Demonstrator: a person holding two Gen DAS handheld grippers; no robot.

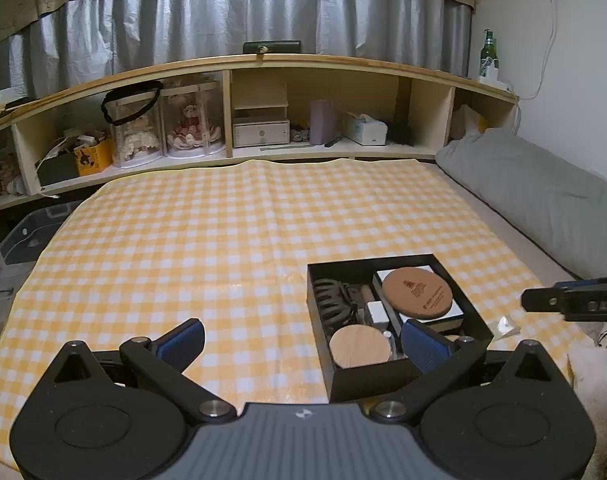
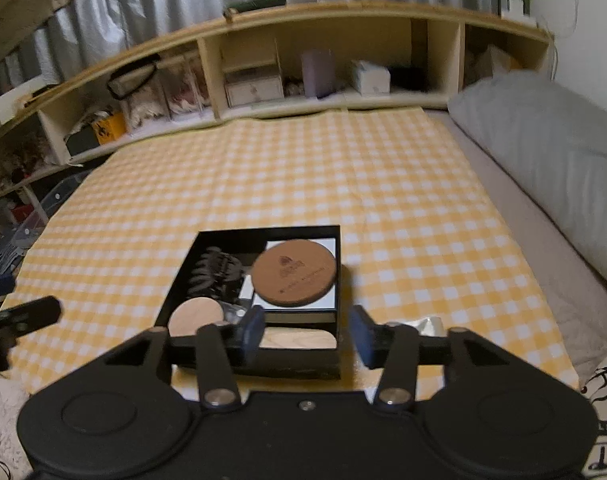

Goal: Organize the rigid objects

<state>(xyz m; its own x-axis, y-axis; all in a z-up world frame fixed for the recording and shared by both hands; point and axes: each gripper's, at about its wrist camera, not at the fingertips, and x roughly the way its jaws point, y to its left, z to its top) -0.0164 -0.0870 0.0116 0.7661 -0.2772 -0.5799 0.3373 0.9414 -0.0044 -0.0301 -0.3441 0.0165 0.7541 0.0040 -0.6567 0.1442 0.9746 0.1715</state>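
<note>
At upper left we see the shelf (image 1: 239, 65) behind the checked cloth (image 1: 183, 240). Lower right, the black box (image 1: 399, 376) holds two round wooden discs, one dark hair claw (image 1: 335, 300) and small boxes. Our left gripper (image 1: 301, 342) gapes wide, empty; our right gripper (image 2: 305, 334) stands half apart, empty.
</note>
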